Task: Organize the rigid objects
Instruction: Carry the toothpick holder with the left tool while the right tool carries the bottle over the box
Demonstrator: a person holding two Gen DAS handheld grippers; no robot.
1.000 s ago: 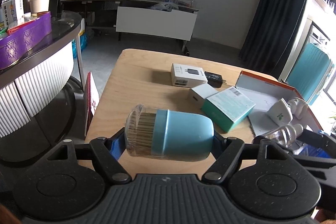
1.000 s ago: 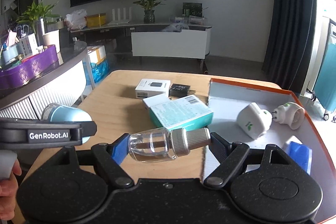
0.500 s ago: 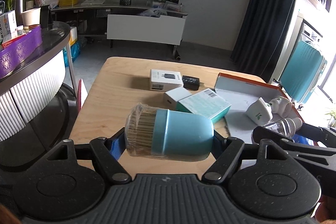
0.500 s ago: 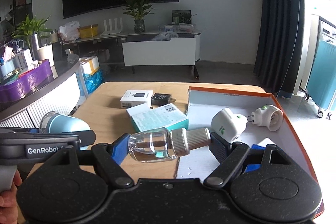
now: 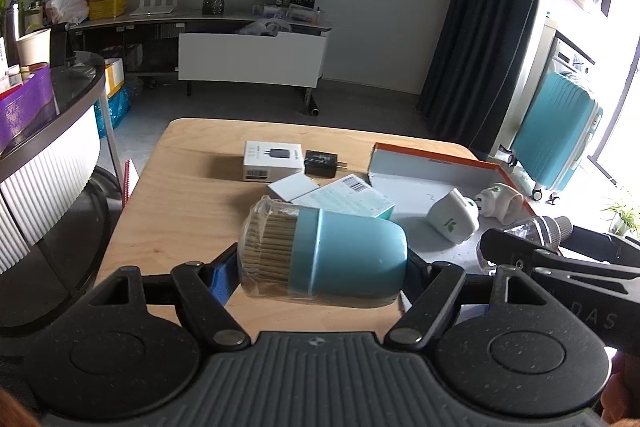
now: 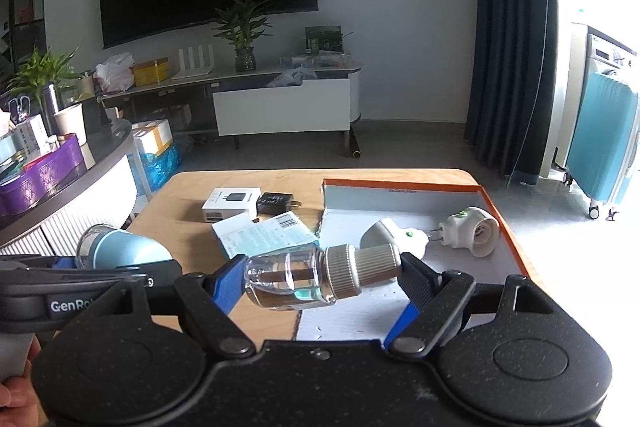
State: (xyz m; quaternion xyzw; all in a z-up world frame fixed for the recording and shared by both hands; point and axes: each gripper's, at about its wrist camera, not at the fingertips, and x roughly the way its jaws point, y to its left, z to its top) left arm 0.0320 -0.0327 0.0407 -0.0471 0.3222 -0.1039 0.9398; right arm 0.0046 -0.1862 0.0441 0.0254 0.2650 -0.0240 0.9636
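Wooden surface [image 5: 192,187] carries boxes and an orange-rimmed tray [image 6: 516,243]; above it, left claw [image 5: 320,263] clamps a blue container [image 5: 344,259] sideways, right claw [image 6: 320,277] clamps a clear bottle [image 6: 296,279].

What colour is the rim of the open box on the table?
Orange rim, clearest in the right wrist view.

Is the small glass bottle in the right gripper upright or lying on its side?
On its side. The glass bottle lies level between the right gripper jaws, its ribbed cap toward the right pad.
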